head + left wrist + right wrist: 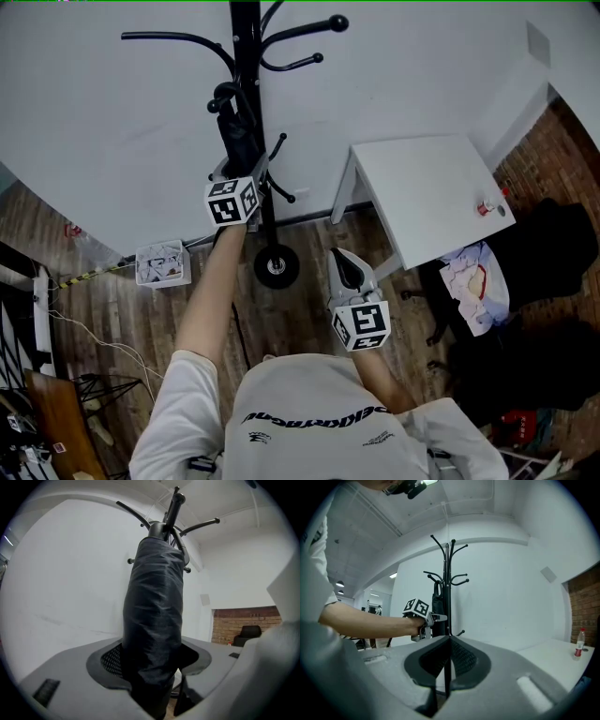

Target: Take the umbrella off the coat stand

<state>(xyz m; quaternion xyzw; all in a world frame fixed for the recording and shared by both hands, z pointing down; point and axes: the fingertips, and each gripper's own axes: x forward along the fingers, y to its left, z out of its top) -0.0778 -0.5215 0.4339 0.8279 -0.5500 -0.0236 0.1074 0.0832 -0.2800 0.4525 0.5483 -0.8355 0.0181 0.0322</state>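
Umbrella [152, 616] furled, hung on stand [246, 56], pinched mid-length between left gripper's [242, 178] wide-set jaws. Looks light, soft and slippery outside, stiff within; best squeezed firmly there. Right gripper [447, 639] well back, jaws closed, empty.

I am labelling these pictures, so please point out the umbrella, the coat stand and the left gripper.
umbrella [152, 620]: left gripper view, on its folded black fabric.
coat stand [448, 564]: right gripper view, on its upright pole.
left gripper [247, 167]: head view, midway between its fingertips.
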